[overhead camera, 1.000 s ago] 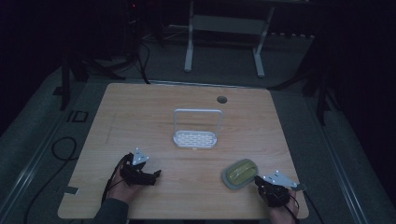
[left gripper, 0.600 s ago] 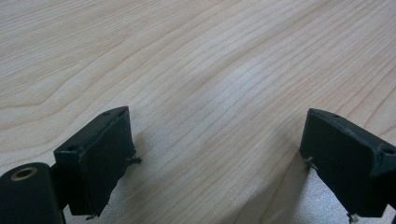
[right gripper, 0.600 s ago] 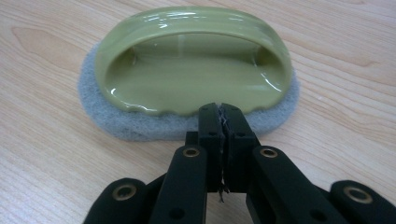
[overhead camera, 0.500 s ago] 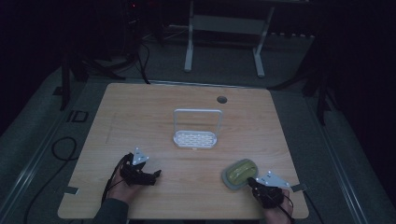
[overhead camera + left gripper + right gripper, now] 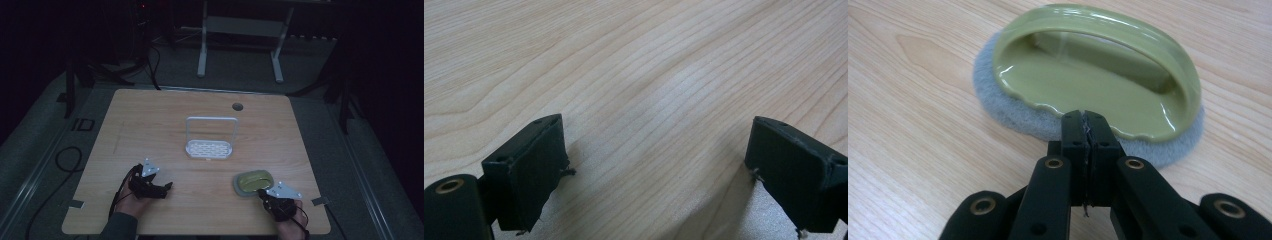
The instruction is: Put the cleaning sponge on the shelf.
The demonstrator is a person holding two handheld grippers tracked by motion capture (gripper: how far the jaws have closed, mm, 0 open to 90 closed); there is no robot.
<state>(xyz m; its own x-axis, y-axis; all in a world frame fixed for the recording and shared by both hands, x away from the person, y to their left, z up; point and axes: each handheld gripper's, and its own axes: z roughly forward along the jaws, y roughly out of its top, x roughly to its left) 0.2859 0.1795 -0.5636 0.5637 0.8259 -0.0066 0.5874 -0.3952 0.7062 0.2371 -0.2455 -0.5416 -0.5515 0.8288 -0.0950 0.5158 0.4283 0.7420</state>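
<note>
Overhead, pale wood table (image 5: pixel 150 125) – dark room; left tongs (image 5: pixel 167 187) released, right tongs (image 5: pixel 1087 120) clenched, empty.

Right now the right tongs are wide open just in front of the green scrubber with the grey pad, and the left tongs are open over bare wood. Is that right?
Not quite. The right tongs are shut, jaws pressed together with nothing between them, as the right gripper view shows. They do sit just short of the green scrubber, and the left tongs are open over bare table.
</note>
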